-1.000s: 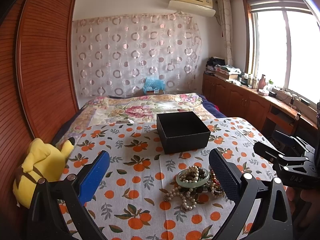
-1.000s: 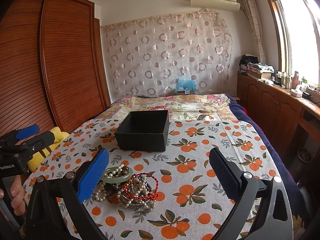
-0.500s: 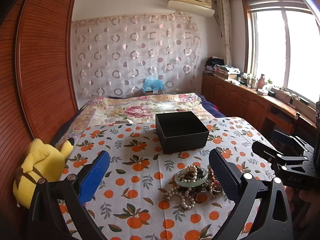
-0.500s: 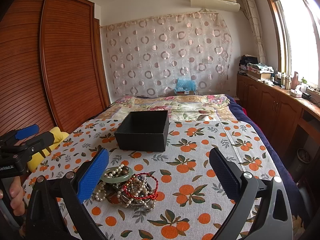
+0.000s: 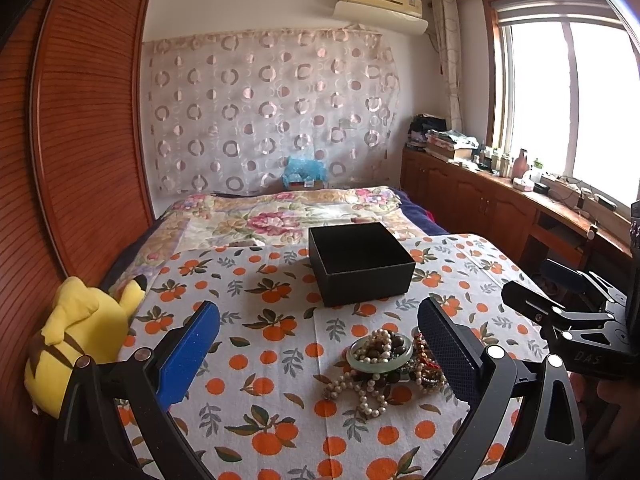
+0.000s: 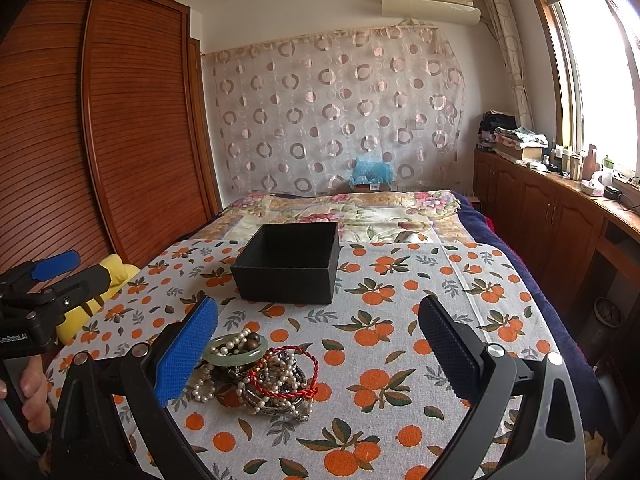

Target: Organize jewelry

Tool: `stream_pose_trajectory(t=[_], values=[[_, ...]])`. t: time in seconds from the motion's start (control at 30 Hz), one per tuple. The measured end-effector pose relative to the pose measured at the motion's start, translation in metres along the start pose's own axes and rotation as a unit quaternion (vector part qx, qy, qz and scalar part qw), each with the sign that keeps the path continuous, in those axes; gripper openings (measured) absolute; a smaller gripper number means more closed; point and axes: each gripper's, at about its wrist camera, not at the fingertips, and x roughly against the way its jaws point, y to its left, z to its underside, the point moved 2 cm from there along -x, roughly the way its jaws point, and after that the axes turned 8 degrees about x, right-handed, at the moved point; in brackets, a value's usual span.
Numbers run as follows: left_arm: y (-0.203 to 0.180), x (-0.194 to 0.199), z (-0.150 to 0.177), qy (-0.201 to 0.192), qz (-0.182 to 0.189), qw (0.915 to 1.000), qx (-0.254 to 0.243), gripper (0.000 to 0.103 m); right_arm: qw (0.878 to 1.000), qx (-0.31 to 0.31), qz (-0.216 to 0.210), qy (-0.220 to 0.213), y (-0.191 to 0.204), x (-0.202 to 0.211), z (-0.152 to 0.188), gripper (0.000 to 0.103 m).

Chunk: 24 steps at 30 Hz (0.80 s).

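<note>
Hovering over jewelry pile point(image 6: 256, 376), both grippers point(image 5: 320, 344) point(image 6: 318, 344) spread, empty; tangled strands risk dragging extras, missing box point(image 6: 288, 262).

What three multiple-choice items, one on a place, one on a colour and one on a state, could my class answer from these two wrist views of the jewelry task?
1. Where does the jewelry pile lie?
A. inside the black box
B. on the orange-print cloth, nearer the cameras than the box
C. on the windowsill

2. What colour is the twisted cord bracelet on top of the pile?
A. red
B. blue
C. yellow

3. How does the black box stand?
A. lidded
B. tipped on its side
C. upright, open, with nothing visible inside

Answers: 1 B, the pile rests on the cloth in front of the box. 2 A, the right wrist view shows it red. 3 C, its open top shows only dark interior.
</note>
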Motion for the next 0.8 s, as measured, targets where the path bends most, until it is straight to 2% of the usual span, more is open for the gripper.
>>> stream_pose_trajectory(t=[0.6,0.8], values=[[-0.001,-0.002,0.007,0.007,0.003,1.0000,0.000,0.095,1.000,0.001,0.000,0.000,-0.002,0.001,0.001,0.100],[0.004,-0.011,0.010,0.020,0.007,0.9998,0.000,0.095,1.000,0.000,-0.005,0.005,0.001,-0.006,0.005,0.100]])
